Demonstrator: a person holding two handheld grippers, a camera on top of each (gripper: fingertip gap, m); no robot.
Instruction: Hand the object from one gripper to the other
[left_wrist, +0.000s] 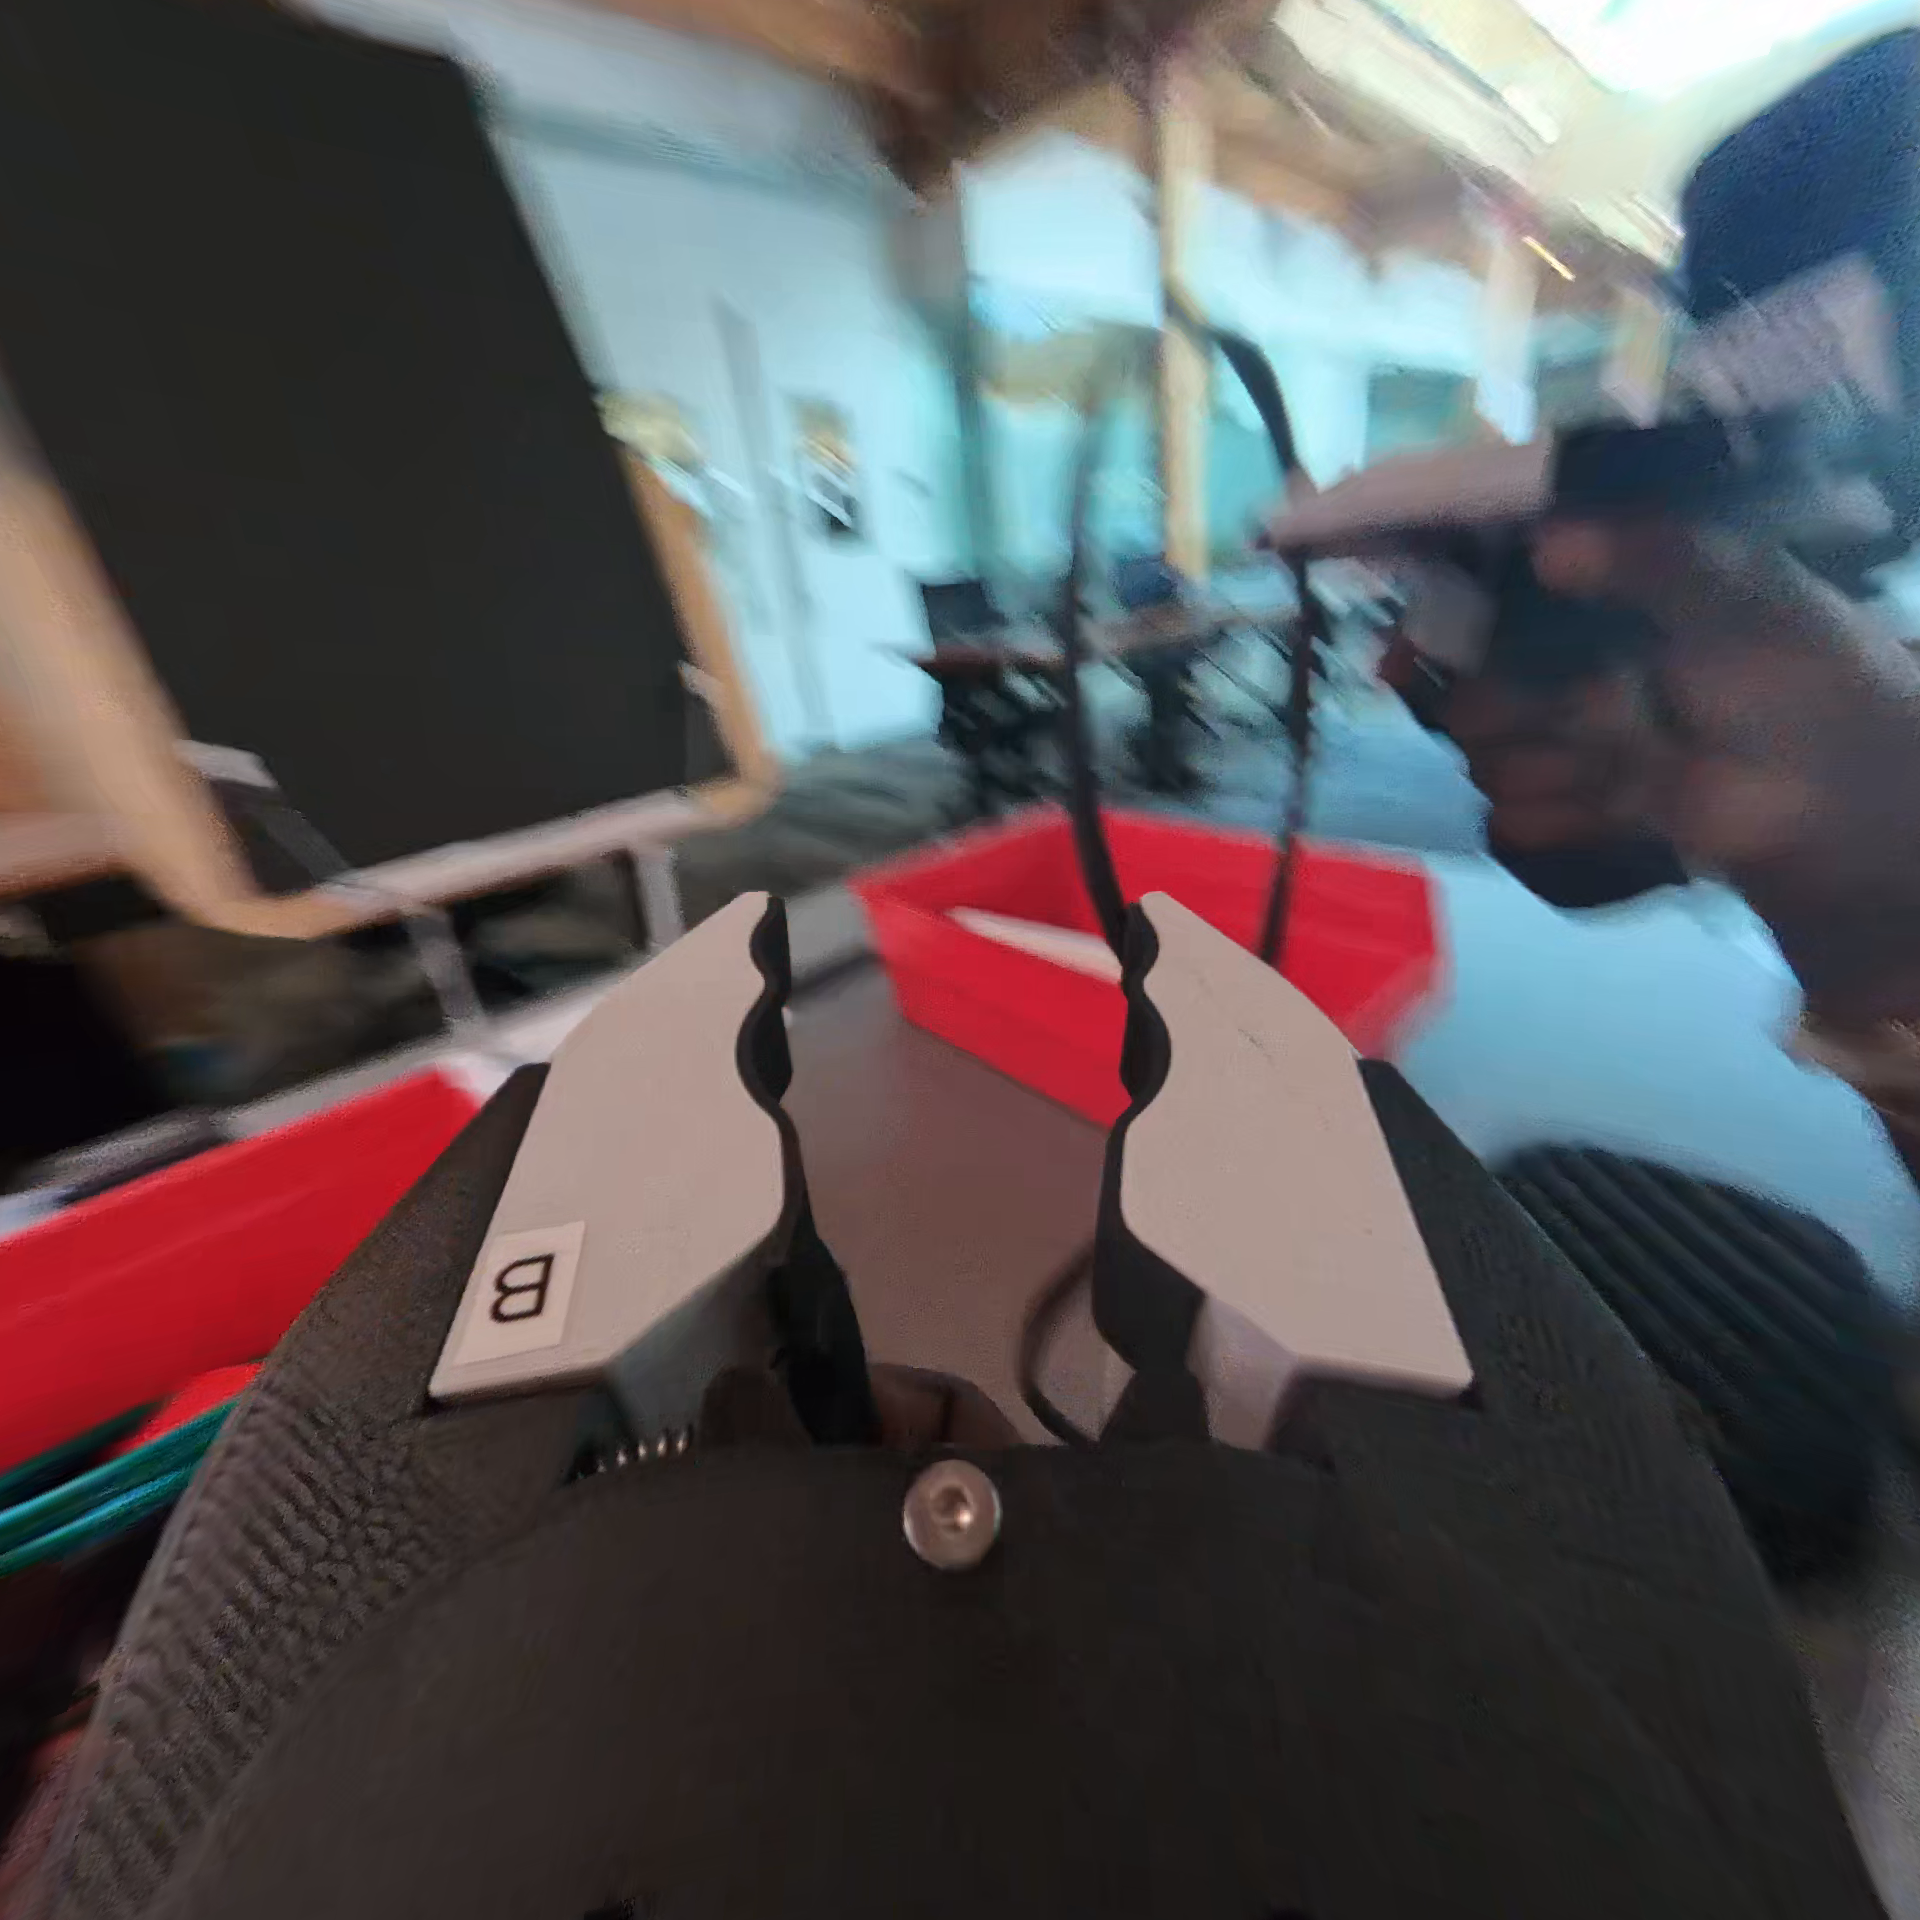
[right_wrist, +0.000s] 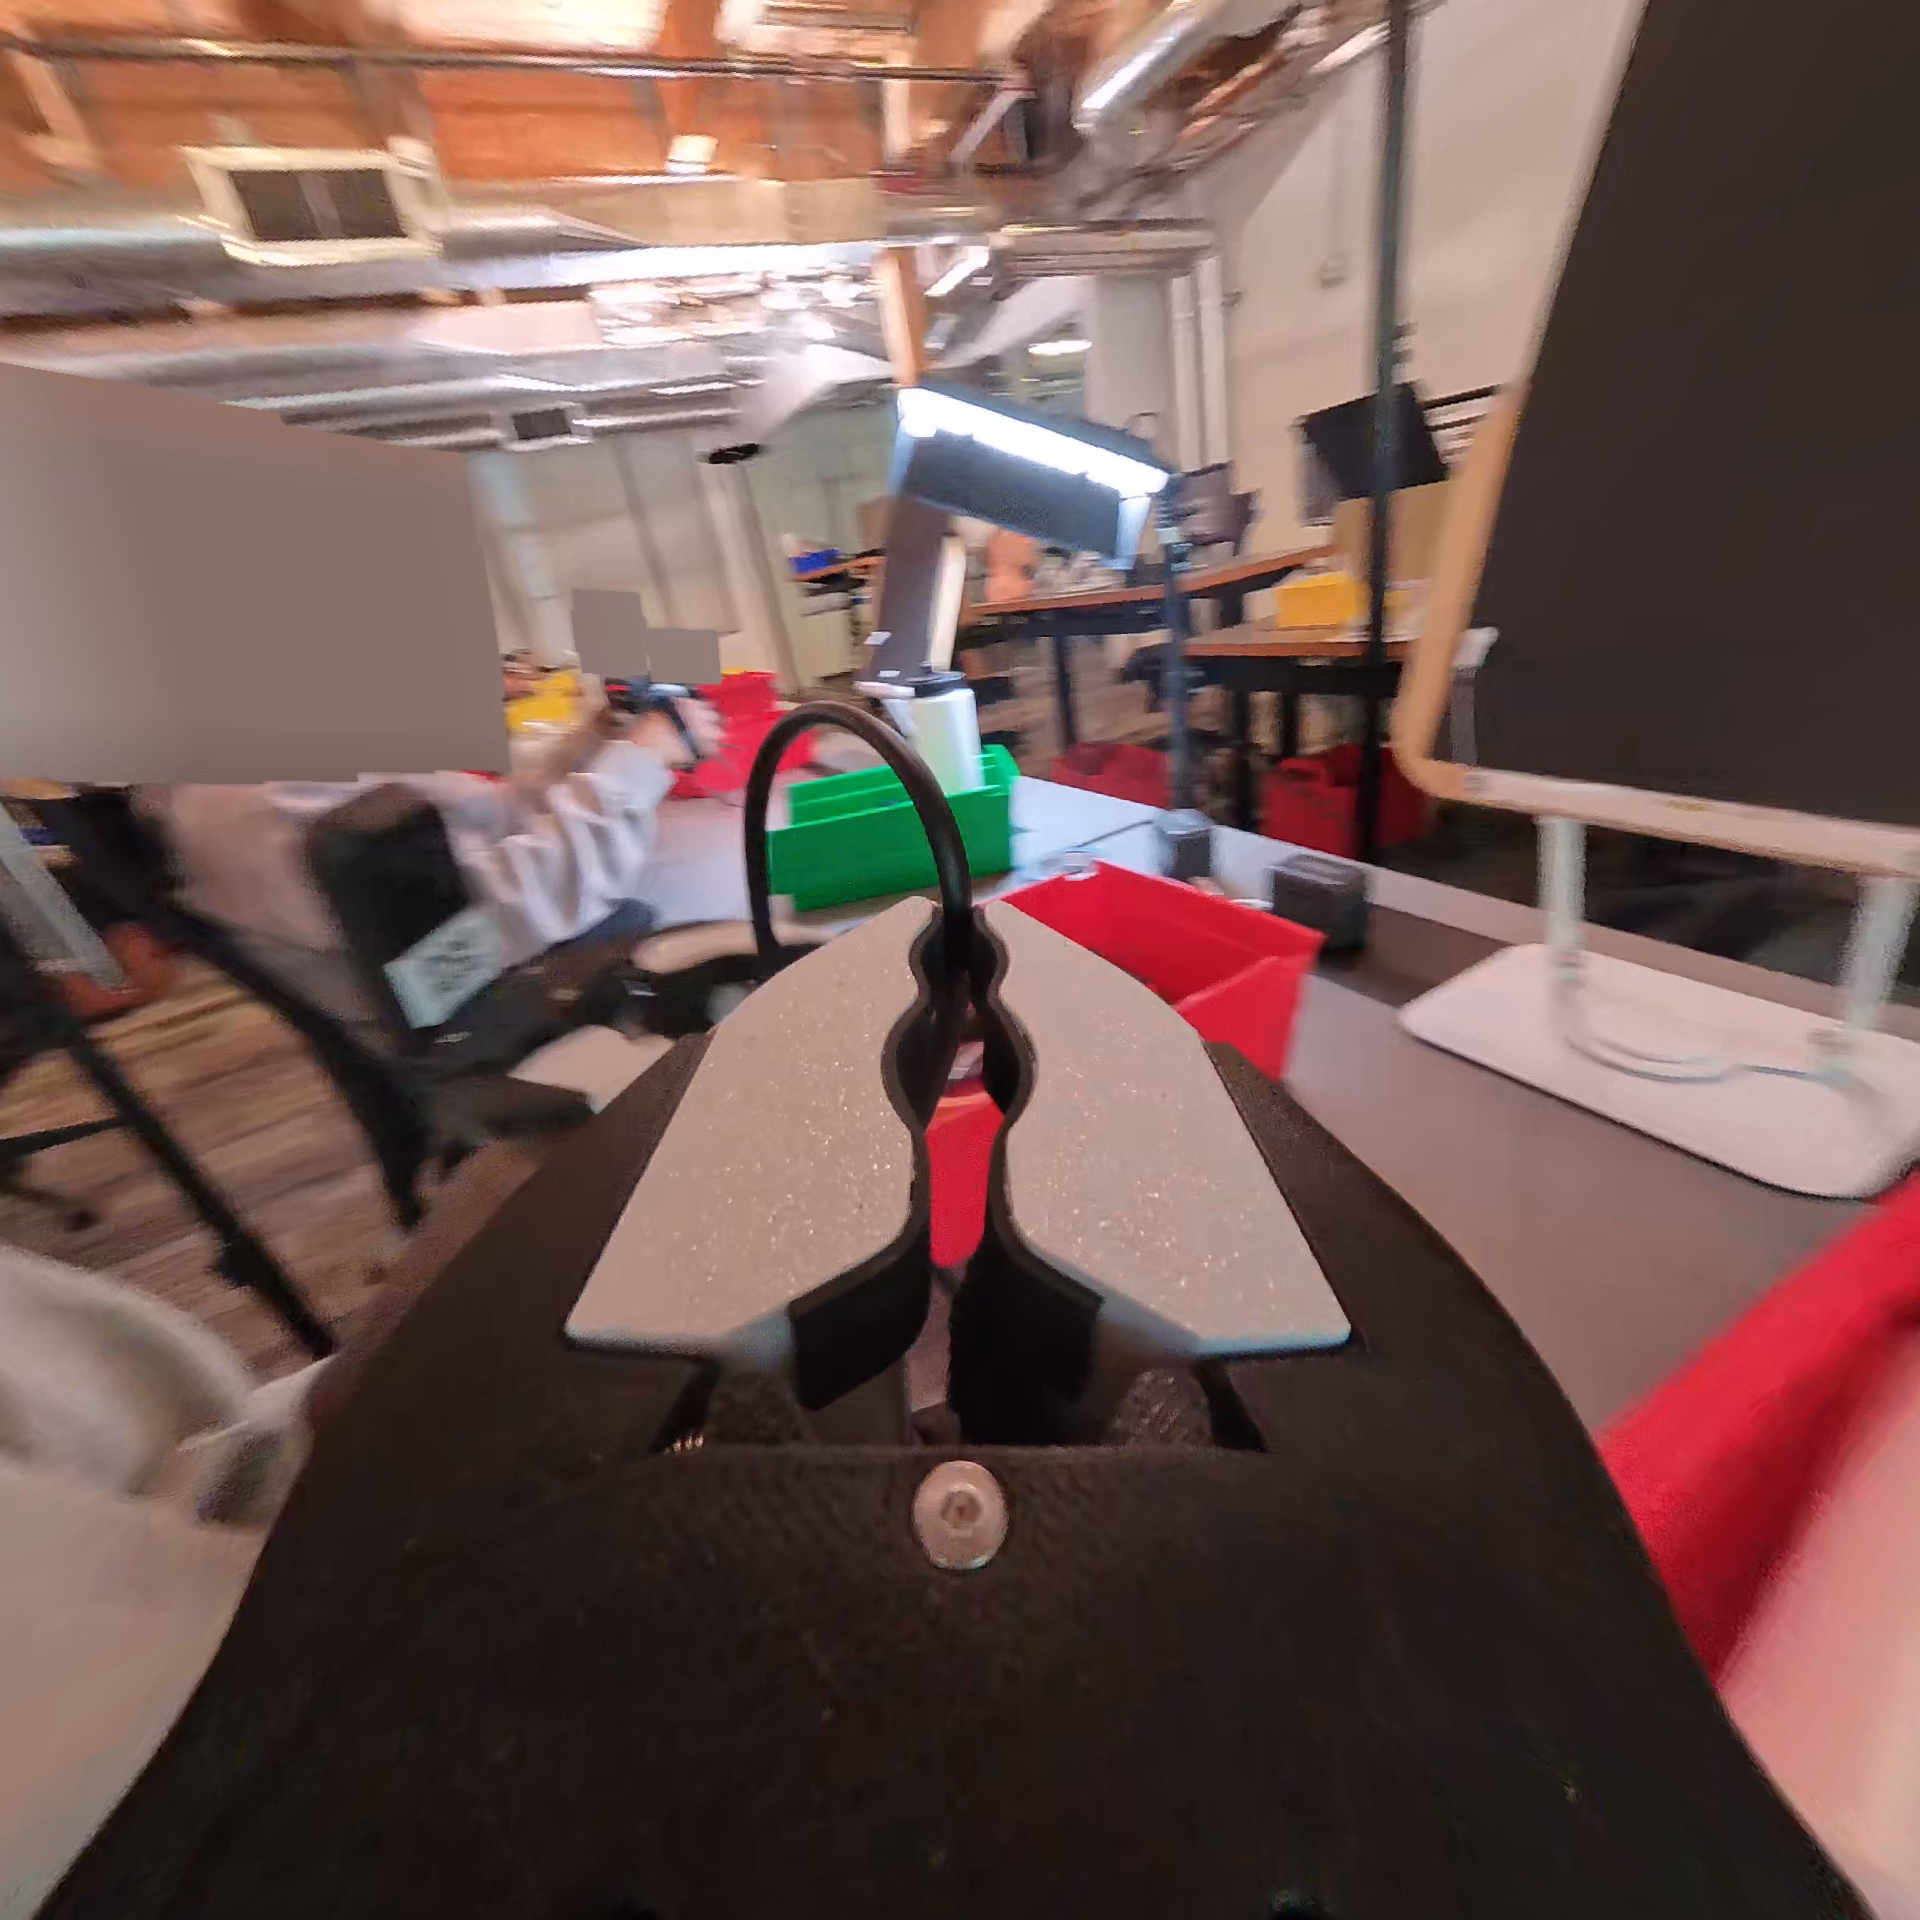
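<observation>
The object is a black cable (right_wrist: 821, 715). In the right wrist view my right gripper (right_wrist: 961, 920) is shut on it near the fingertips, and the cable arcs up in a loop above them. In the left wrist view my left gripper (left_wrist: 956, 914) is open, held above the dark table. Two strands of the cable (left_wrist: 1299, 675) hang just beyond its tips. One strand runs down behind its right finger (left_wrist: 1226, 1091); I cannot tell whether it touches. My right gripper (left_wrist: 1538, 613) shows blurred at the upper right, held by a hand.
A red bin (left_wrist: 1039, 1008) stands on the table ahead of the left gripper and another red bin (left_wrist: 208, 1226) lies at the left. A wood-framed black panel (right_wrist: 1714, 416) on a white stand (right_wrist: 1662, 1081), a green bin (right_wrist: 883, 842) and a seated person (right_wrist: 540, 831) are nearby.
</observation>
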